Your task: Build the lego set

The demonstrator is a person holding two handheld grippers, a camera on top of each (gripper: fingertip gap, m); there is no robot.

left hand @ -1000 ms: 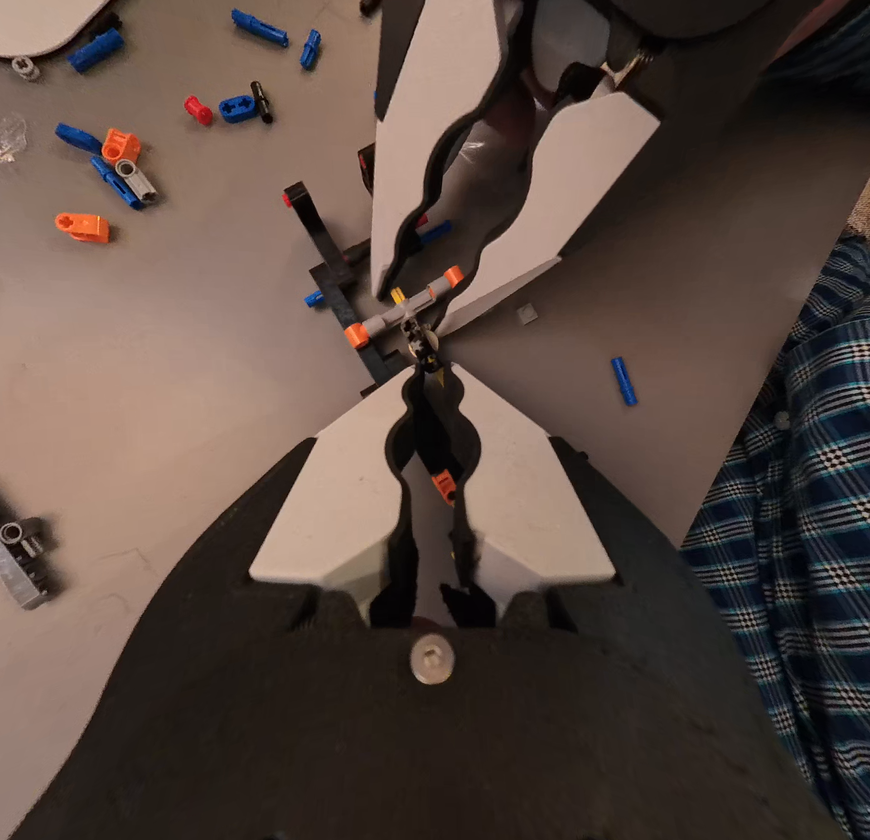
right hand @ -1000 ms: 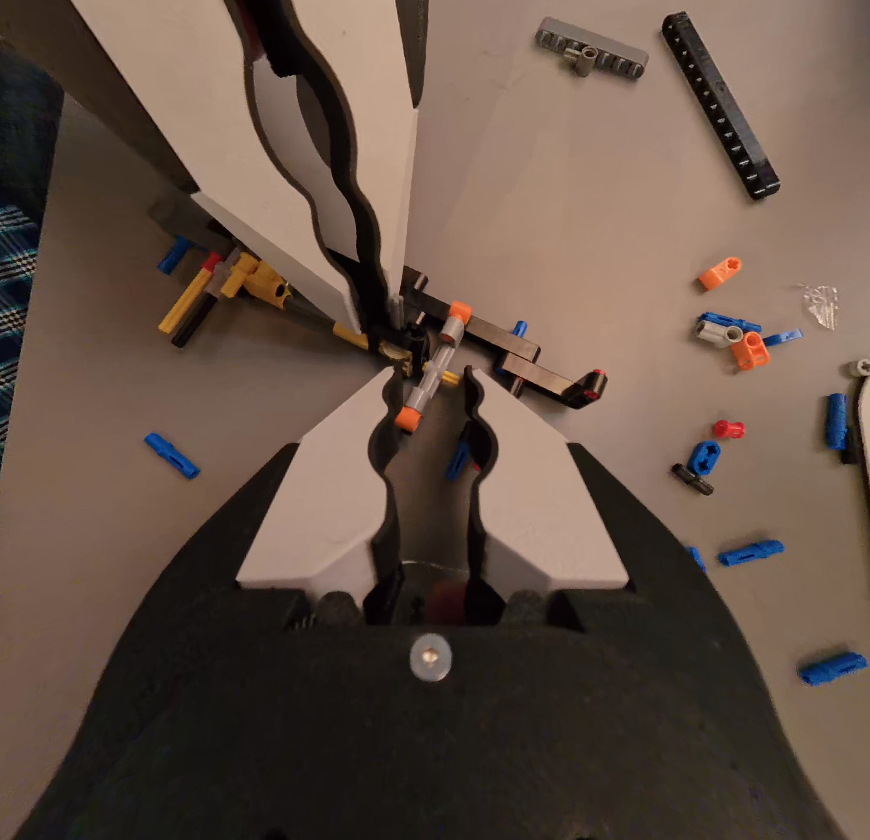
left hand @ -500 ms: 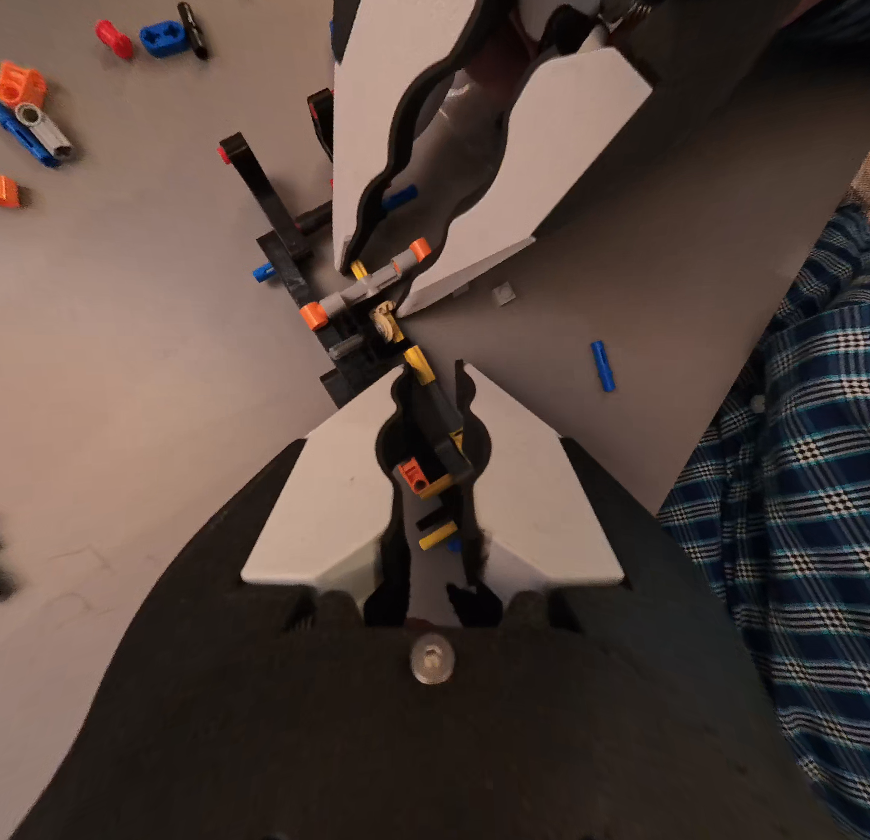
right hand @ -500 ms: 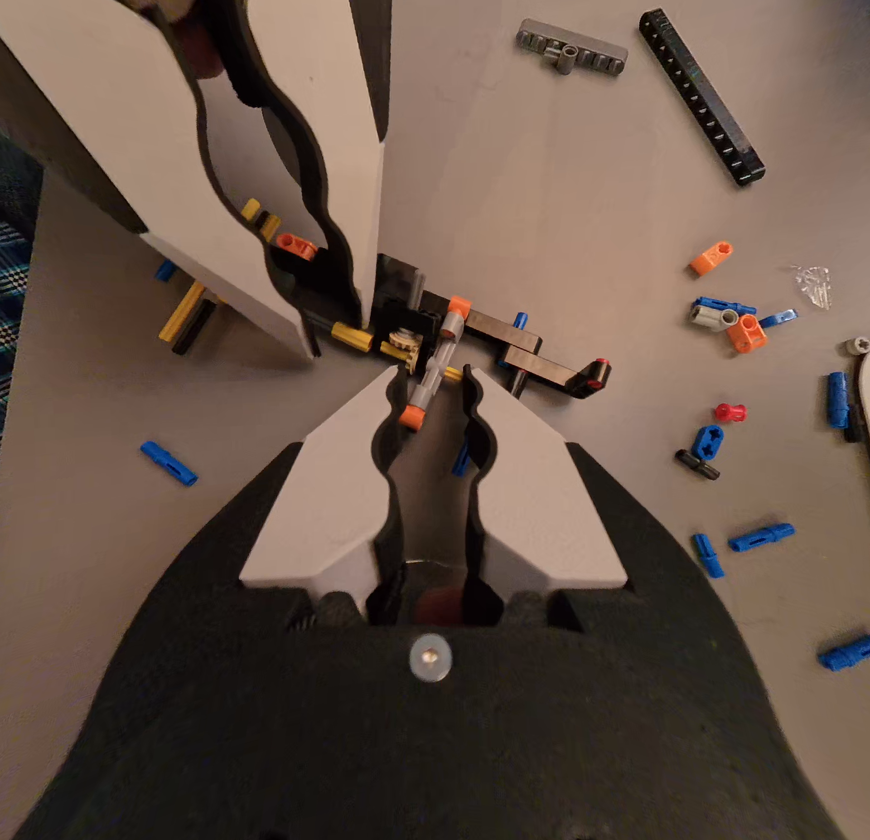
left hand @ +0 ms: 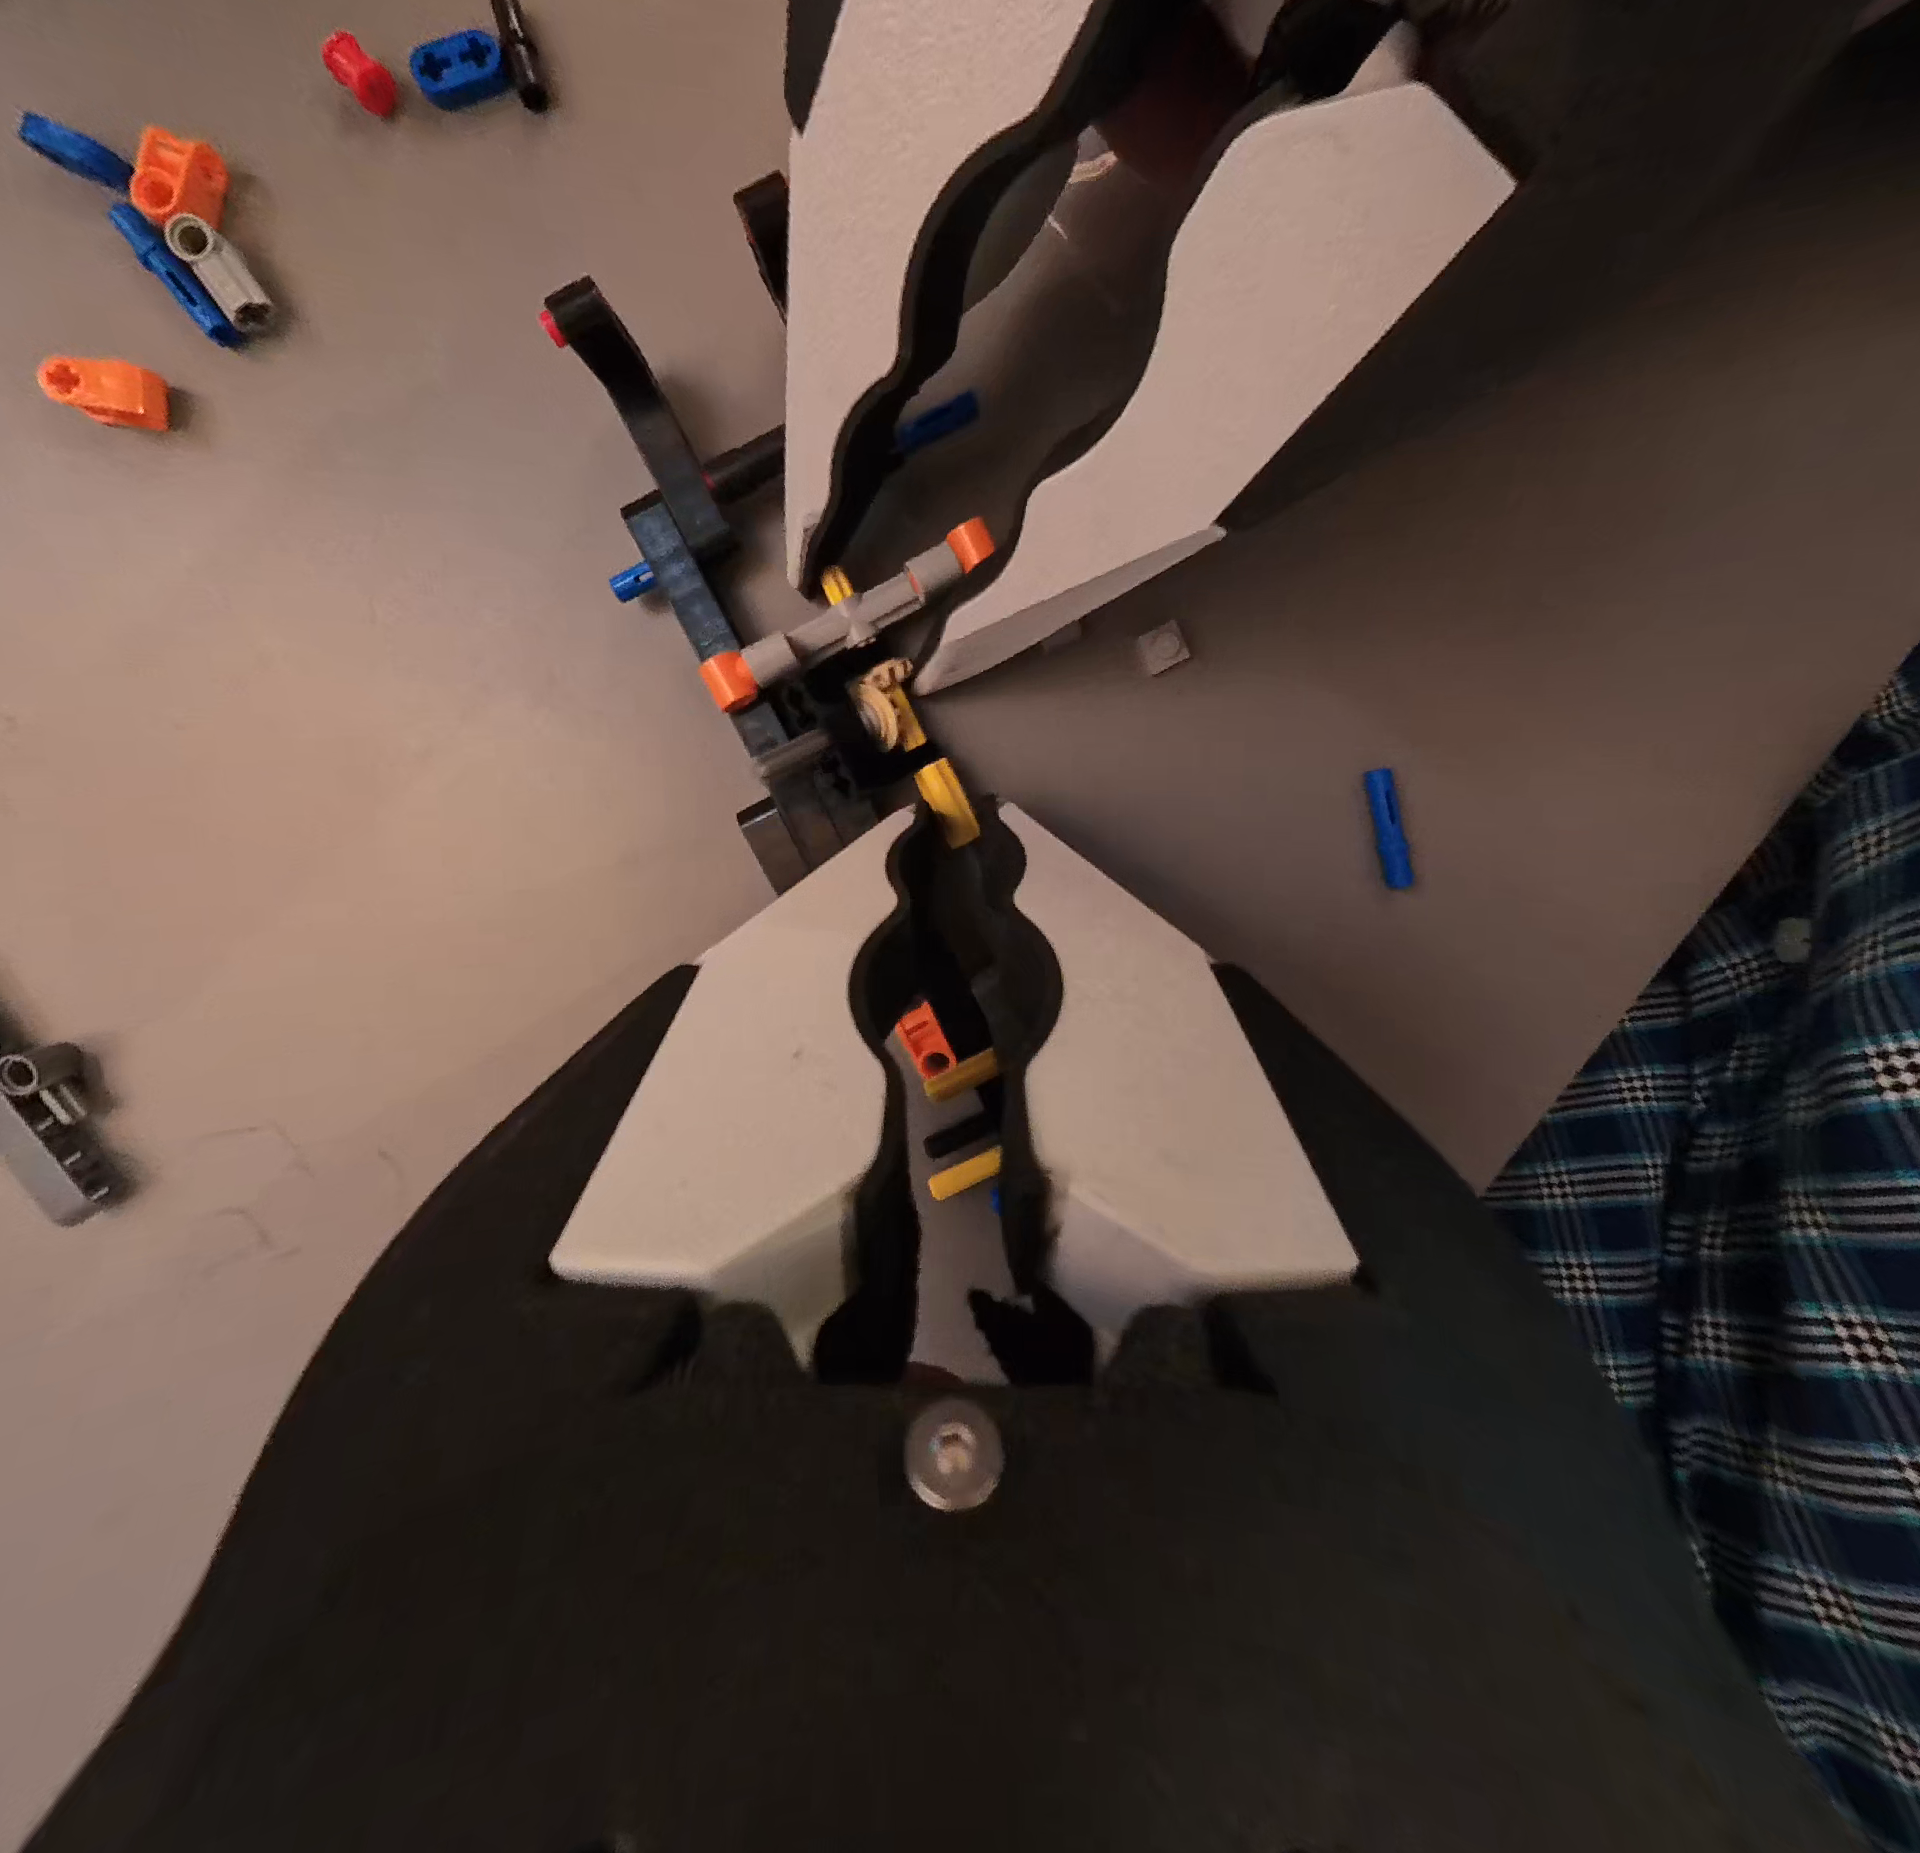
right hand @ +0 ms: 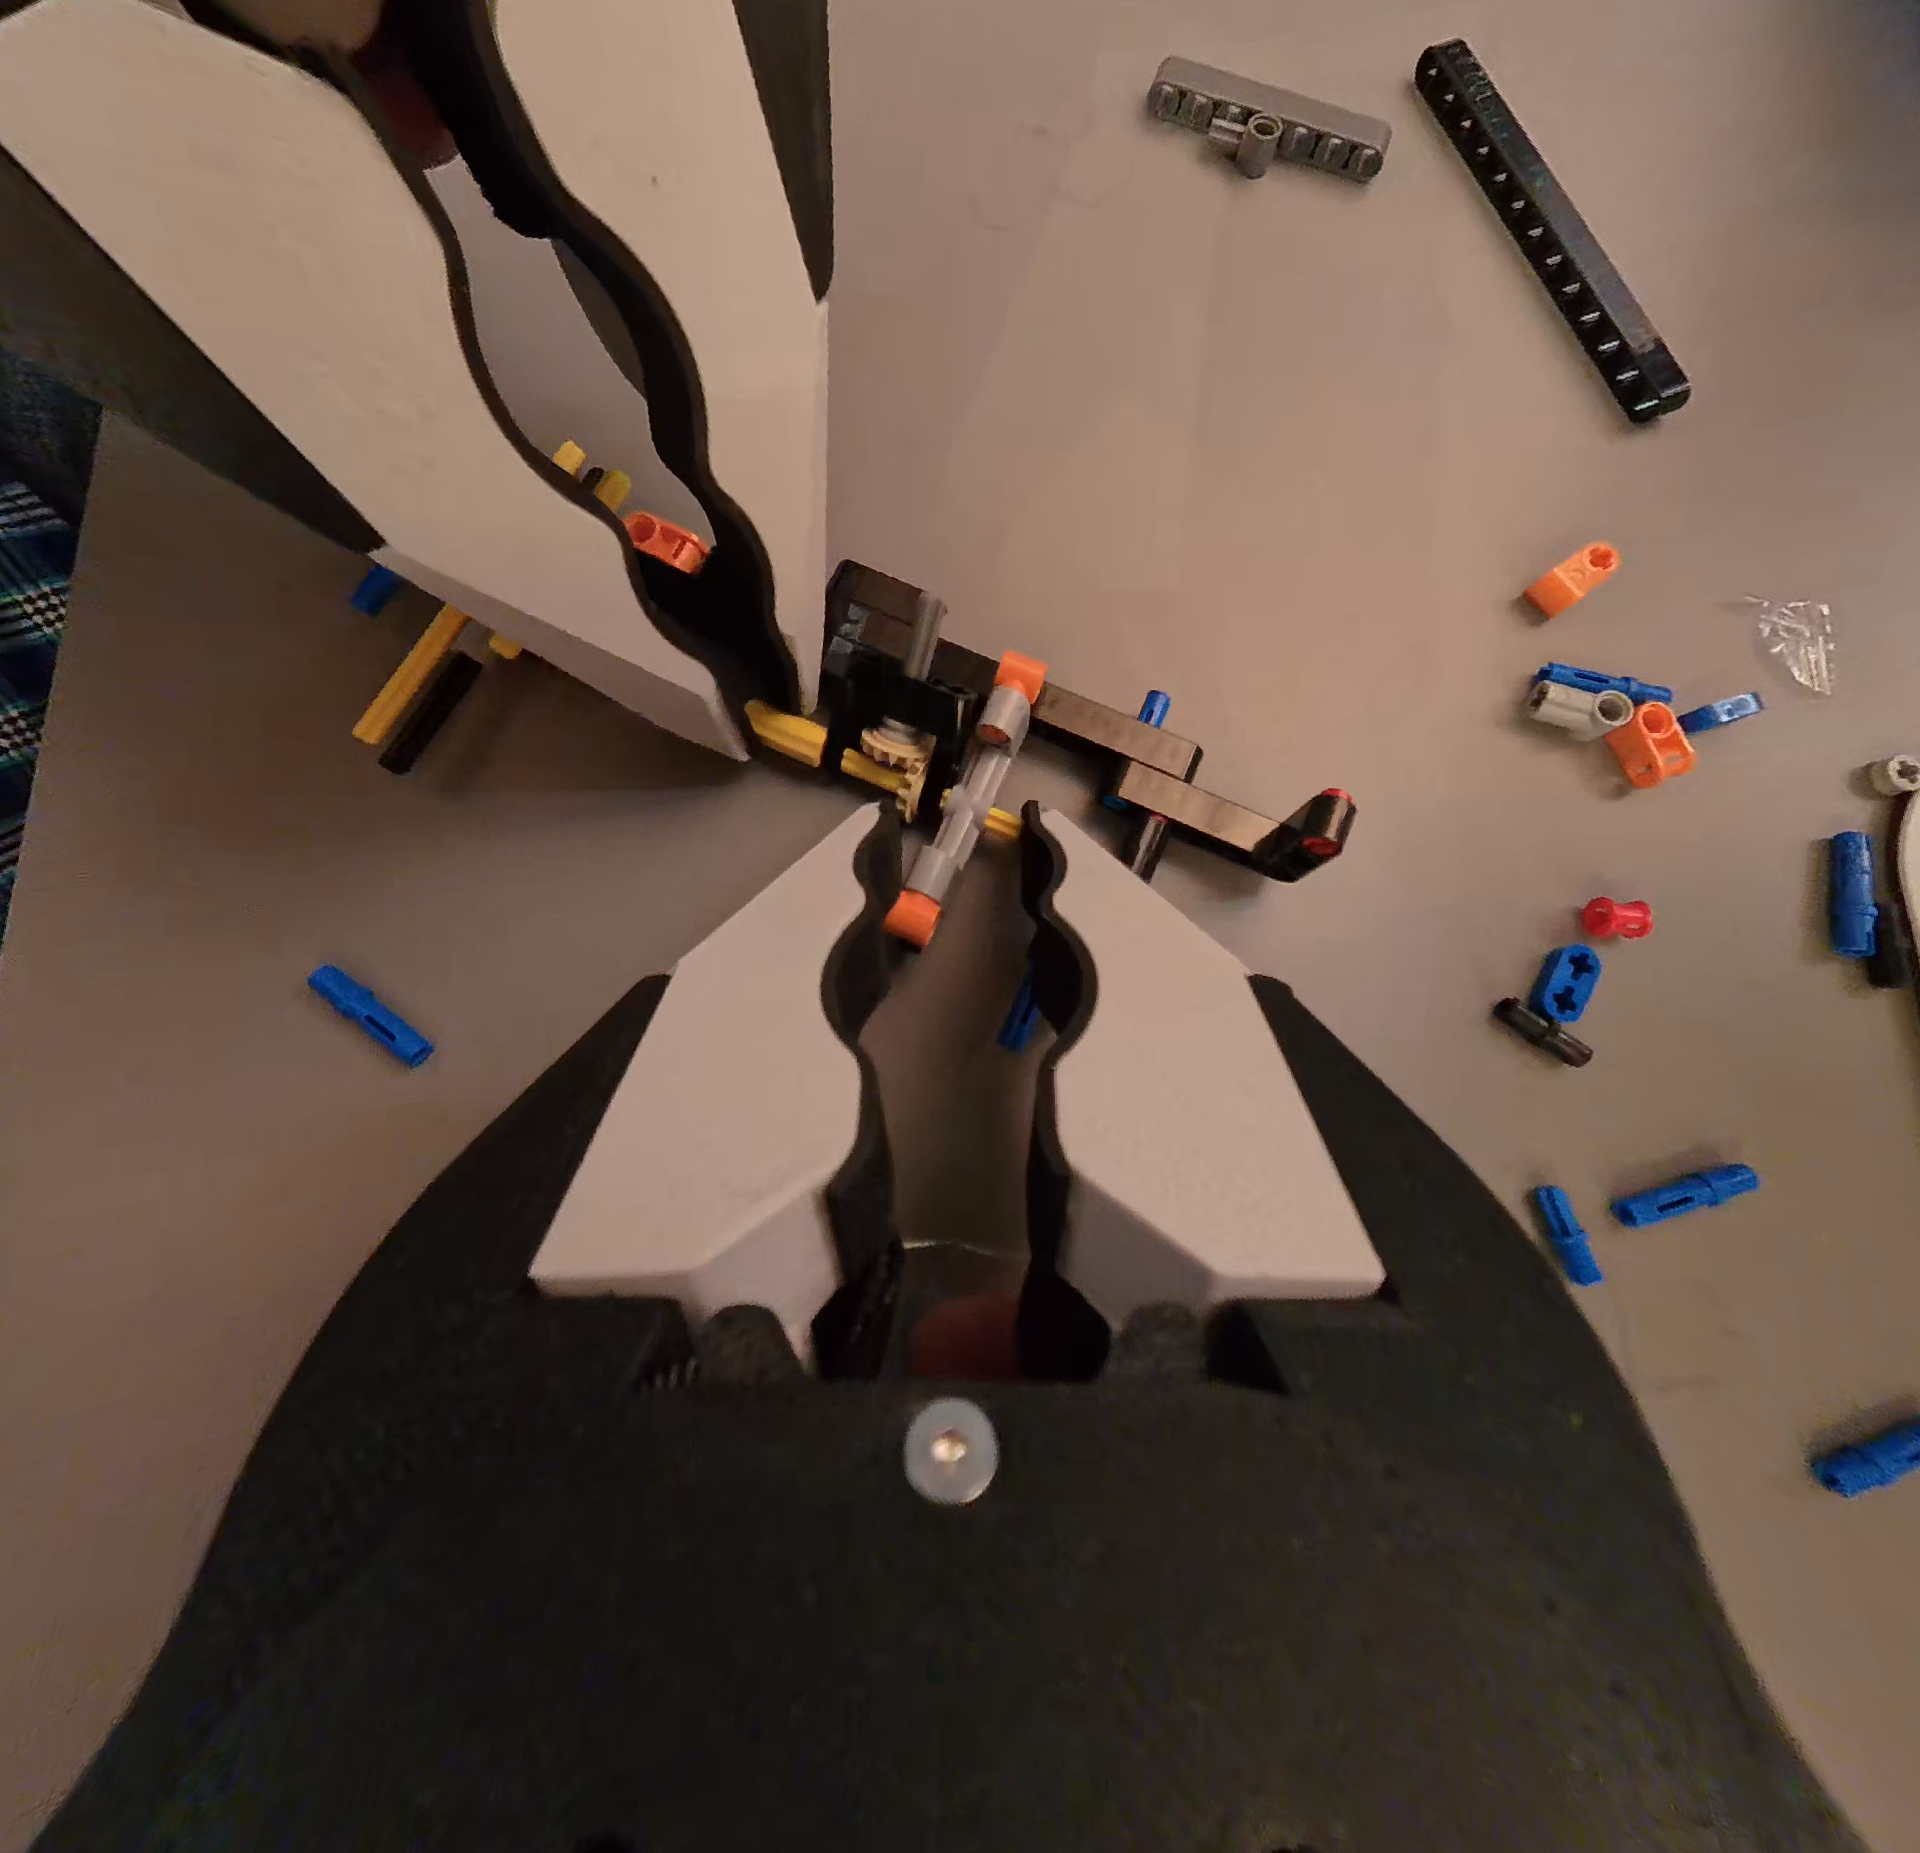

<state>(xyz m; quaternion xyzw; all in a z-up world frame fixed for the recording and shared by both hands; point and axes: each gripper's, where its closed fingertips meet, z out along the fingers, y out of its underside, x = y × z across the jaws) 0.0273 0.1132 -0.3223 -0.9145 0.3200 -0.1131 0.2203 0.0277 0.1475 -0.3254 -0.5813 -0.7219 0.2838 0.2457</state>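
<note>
L gripper [left hand: 954,827] jaws pinch yellow axle [left hand: 943,795]; R gripper [right hand: 956,821] jaws spread round grey crossbar [right hand: 966,816]. Only R view shows black beam [right hand: 1548,229].

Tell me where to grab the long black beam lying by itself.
Grip the long black beam near its middle, across its narrow width, coming from above. It lies flat and alone on the table, so both long sides are free for the hand-held gripper's fingers.

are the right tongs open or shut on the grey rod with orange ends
Open. In the right wrist view the right tongs stand apart around the grey rod; a gap shows on both sides, and neither finger presses it.
</note>
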